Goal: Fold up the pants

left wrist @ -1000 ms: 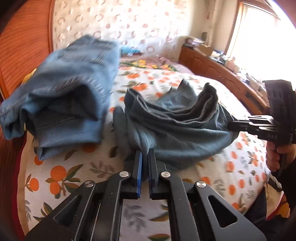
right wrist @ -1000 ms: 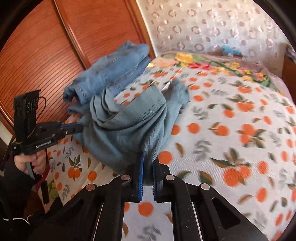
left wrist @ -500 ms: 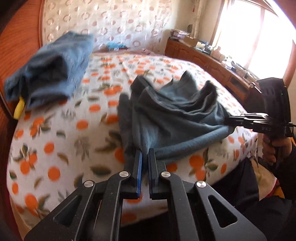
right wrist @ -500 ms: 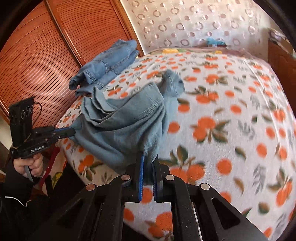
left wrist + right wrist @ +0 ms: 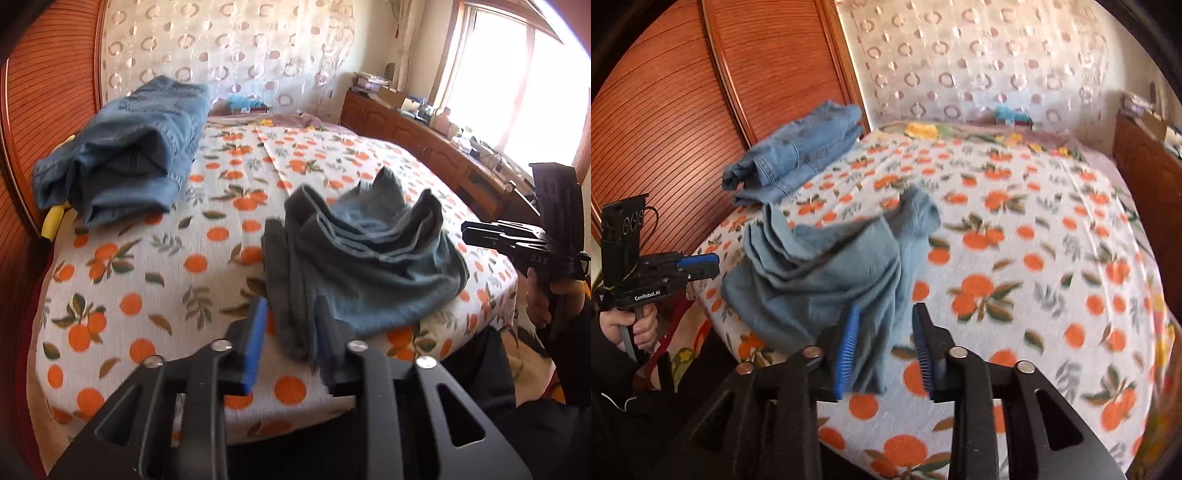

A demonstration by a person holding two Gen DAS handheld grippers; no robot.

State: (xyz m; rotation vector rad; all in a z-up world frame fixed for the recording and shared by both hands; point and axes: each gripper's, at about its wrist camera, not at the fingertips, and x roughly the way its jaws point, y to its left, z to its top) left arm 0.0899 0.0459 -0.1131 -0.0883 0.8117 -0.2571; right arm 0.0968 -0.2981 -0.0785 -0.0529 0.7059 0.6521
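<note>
Both grippers are just opening: the pants (image 5: 362, 266) are lying bunched ahead, an edge sagging loose between the left gripper (image 5: 291, 343) and right gripper (image 5: 886, 343) jaws alike.

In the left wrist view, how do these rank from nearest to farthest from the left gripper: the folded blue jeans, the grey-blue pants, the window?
1. grey-blue pants: lying between the open jaws of the left gripper.
2. folded blue jeans: far left, by the wooden panel.
3. window: upper right, beyond the bed.
</note>
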